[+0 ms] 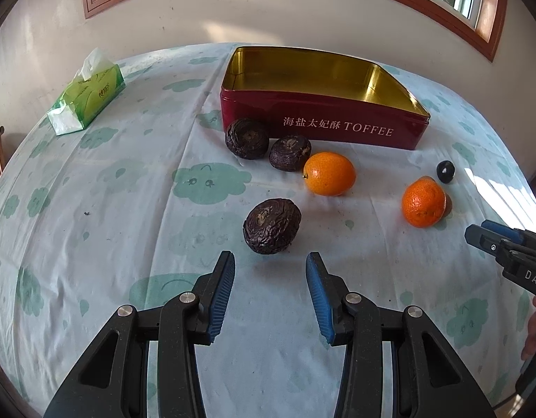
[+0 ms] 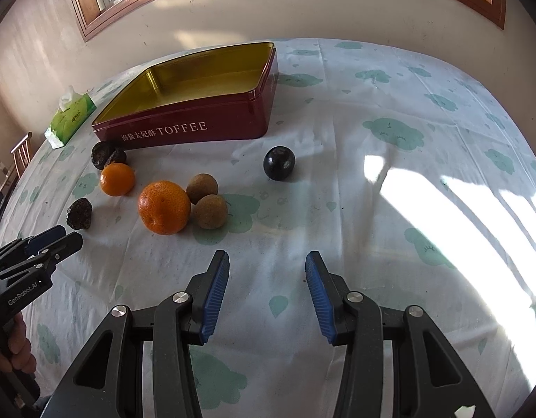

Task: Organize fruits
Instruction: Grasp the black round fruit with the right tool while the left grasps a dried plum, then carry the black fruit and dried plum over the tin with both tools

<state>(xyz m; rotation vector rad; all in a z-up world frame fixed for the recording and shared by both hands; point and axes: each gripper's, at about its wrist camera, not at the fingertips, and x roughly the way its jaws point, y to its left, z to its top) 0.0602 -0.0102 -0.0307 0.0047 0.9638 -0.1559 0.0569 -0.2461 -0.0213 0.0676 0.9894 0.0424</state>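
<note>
A red toffee tin (image 1: 320,129) (image 2: 184,132) stands empty at the back of the table, its gold inside bare. In front of it lie three wrinkled dark fruits (image 1: 271,225), two oranges (image 1: 329,173) (image 2: 164,207), two brown fruits (image 2: 210,210) and a small smooth dark fruit (image 2: 279,163). My left gripper (image 1: 270,261) is open, its tips just short of the nearest wrinkled fruit, with nothing between them. My right gripper (image 2: 267,257) is also open over bare cloth, the brown fruits ahead to its left.
A green tissue pack (image 1: 86,97) lies at the far left of the cloud-print tablecloth (image 2: 390,209). A wall with a wooden window frame stands behind the table. Bright sun patches fall on the right side. A hand (image 2: 13,341) holds the left gripper's handle.
</note>
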